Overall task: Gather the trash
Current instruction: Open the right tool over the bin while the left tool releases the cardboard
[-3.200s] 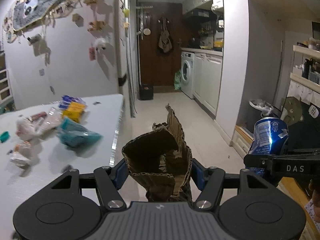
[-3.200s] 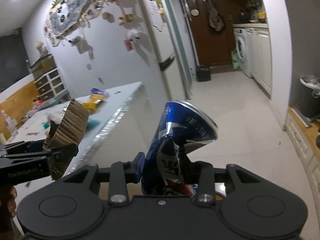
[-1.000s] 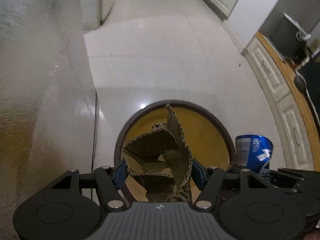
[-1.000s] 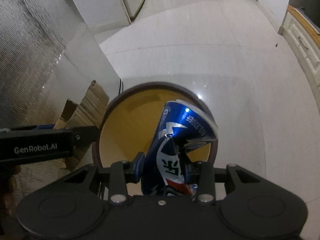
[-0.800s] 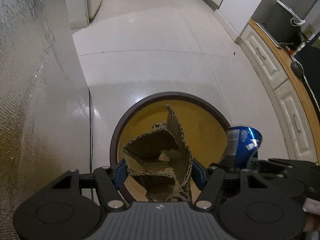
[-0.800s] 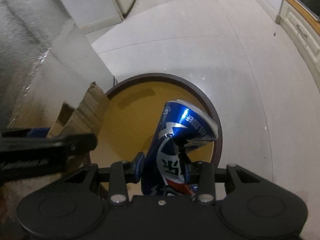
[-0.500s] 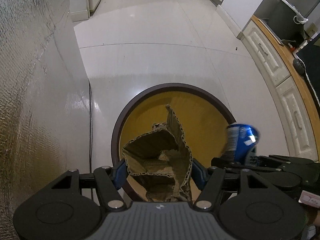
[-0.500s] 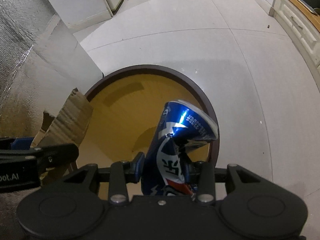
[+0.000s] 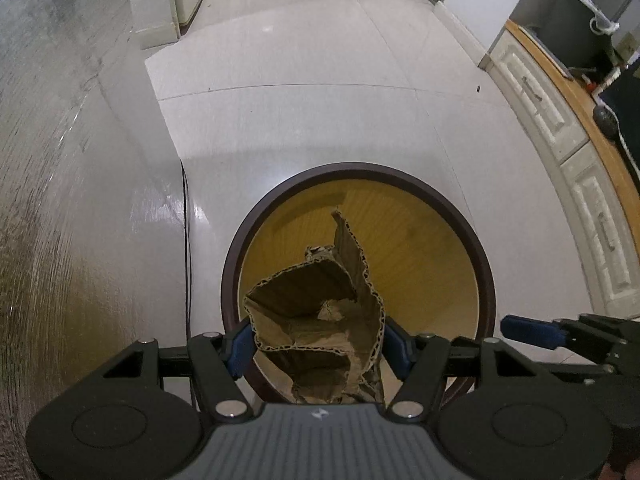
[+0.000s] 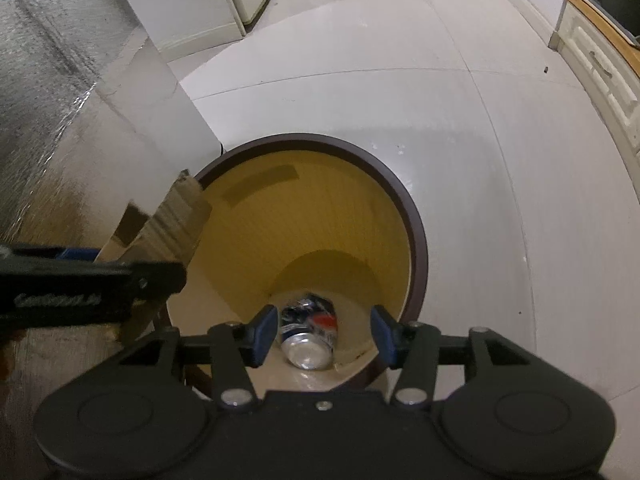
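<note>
A round bin [image 9: 486, 276] with a dark brown rim and yellow inside stands on the pale floor below both grippers. My left gripper [image 9: 318, 344] is shut on a torn, crumpled piece of brown cardboard [image 9: 320, 308], held over the bin's near left side. In the right wrist view that cardboard [image 10: 168, 224] shows at the left above the bin rim [image 10: 416, 224]. My right gripper [image 10: 324, 332] hangs over the bin with its jaws opening and nothing between them. The crushed blue can [image 10: 310, 336] lies on the bin's bottom, far below the fingers.
A silvery textured wall or table side [image 9: 60, 200] runs along the left, close to the bin. White cabinets with a wooden top [image 9: 560, 120] line the right. A thin dark cable [image 9: 186, 260] runs down beside the bin. Open pale floor [image 9: 320, 120] lies beyond.
The right gripper let go of the blue can, which dropped to the bottom of the bin. The left gripper still holds the cardboard over the bin.
</note>
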The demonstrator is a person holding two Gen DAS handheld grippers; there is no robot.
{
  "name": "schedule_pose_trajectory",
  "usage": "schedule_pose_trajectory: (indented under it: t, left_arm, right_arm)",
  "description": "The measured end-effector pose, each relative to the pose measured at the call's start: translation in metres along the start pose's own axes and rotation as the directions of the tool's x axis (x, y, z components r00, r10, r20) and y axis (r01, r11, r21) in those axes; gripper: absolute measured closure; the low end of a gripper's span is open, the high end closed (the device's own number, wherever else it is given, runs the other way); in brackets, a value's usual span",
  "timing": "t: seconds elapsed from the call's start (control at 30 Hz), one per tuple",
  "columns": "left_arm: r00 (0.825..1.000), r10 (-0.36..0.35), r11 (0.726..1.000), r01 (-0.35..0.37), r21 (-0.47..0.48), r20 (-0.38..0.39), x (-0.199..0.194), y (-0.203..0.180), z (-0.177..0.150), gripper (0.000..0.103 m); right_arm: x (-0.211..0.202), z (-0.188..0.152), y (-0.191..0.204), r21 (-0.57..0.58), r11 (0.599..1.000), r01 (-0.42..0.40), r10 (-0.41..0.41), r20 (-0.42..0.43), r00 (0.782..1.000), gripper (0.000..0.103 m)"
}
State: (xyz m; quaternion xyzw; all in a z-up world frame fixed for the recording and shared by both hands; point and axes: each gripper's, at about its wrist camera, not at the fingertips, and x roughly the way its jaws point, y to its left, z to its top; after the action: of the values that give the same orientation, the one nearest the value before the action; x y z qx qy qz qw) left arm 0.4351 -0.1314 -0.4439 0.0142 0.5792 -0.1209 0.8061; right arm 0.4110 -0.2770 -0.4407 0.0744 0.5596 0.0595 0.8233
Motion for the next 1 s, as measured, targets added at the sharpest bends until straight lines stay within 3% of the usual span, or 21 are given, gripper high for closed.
schedule_pose_trajectory:
  t: [0.17,0.3,0.4,0.63,1.0]
  left_arm:
    - [1.000,0.009,0.998,-0.009,0.055,0.000,0.006,-0.015,0.005,0.033]
    - [1.000,0.023,0.996,-0.022,0.089,-0.006,0.011,-0.022,0.004,0.016]
    - [0.999,0.031,0.996,-0.031,0.088,-0.007,0.010,-0.020,0.003,0.013]
    - [0.998,0.057,0.995,-0.056,0.077,-0.010,0.006,-0.011,-0.001,0.006]
    - [0.997,0.079,0.995,-0.079,0.060,-0.006,-0.007,-0.003,-0.010,0.000]
  right_arm:
    - [-0.005,-0.004,-0.004,-0.016,1.000,-0.004,0.004,0.007,1.000,0.050]
    - [-0.006,-0.005,-0.009,-0.013,1.000,-0.002,0.002,0.011,1.000,0.049]
    - [-0.005,-0.007,-0.013,-0.016,1.000,0.003,-0.003,0.010,1.000,0.047]
    - [-0.008,-0.007,-0.011,-0.045,0.999,0.014,-0.014,0.015,1.000,0.034]
    - [-0.018,-0.004,-0.005,-0.110,0.994,0.005,-0.003,0.017,1.000,0.000]
